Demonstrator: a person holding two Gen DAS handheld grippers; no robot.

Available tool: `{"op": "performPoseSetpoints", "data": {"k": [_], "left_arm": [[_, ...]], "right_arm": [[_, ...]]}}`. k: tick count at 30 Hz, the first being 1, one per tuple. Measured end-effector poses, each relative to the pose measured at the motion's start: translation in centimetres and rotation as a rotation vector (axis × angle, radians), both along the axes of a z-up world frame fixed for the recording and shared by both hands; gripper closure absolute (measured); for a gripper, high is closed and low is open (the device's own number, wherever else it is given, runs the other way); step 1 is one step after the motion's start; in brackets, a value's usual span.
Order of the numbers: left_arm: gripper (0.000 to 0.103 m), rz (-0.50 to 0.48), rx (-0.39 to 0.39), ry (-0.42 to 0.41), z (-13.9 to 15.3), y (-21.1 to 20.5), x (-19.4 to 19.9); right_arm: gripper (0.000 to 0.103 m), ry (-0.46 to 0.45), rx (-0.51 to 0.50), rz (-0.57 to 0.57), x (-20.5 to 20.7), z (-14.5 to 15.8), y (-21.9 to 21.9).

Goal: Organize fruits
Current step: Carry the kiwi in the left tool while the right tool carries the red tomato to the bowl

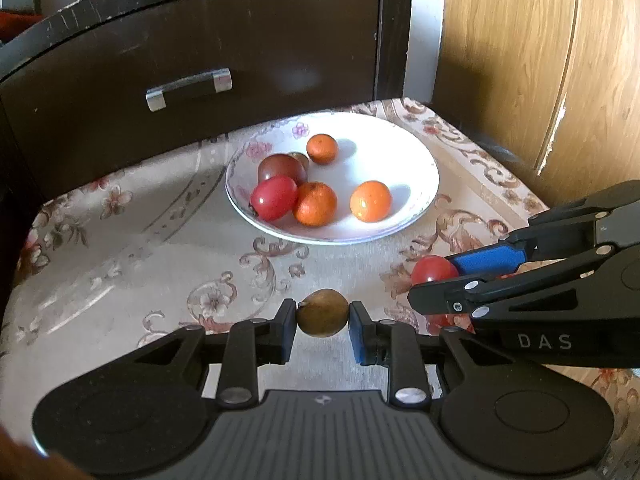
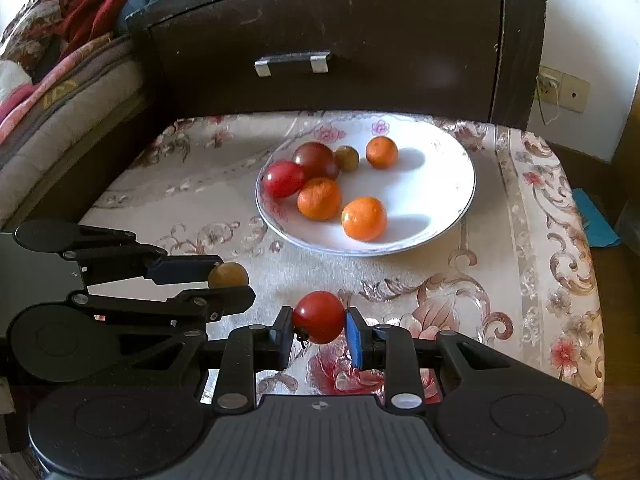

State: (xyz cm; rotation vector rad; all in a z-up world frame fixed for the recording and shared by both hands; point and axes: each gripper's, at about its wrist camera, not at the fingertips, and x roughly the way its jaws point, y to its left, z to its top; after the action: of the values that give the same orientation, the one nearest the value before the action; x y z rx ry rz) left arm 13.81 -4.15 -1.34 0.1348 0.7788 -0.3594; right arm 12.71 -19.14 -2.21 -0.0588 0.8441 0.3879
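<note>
While the dark cabinet (image 2: pixel 340 40) stands behind the floral-clothed table (image 2: pixel 520 280), the white plate (image 2: pixel 448 200) holds tomatoes and oranges. In front of it, the left gripper (image 1: pixel 322 314) clamps a brown-green fruit (image 1: pixel 322 312), and the right gripper (image 2: pixel 318 320) clamps a red tomato (image 2: pixel 319 316).

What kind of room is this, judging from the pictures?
Probably a bedroom in a home. A dark wooden cabinet with a drawer stands behind the floral-covered table, folded blankets lie to the left, and a wooden wardrobe stands to the right.
</note>
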Motion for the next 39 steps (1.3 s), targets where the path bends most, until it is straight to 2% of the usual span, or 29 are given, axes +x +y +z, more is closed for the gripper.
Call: {"op": "performPoseSetpoints", "data": {"k": [21, 32, 39], "left_arm": [[0.067, 0.015, 0.003, -0.048, 1.3, -0.5, 1.6], [0.067, 0.013, -0.003, -0.098, 2.6, -1.5, 4.4], [0.068, 0.008, 0.002, -0.105, 2.9, -2.3, 6.8]], "right_arm": [[0.08, -0.056, 0.02, -0.046, 1.0, 1.3, -0.2], [0.079, -0.111, 0.032, -0.091, 3.6, 2.3, -1.2], [0.079, -0.107, 0.056, -0.122, 6.0, 1.9, -1.9]]}}
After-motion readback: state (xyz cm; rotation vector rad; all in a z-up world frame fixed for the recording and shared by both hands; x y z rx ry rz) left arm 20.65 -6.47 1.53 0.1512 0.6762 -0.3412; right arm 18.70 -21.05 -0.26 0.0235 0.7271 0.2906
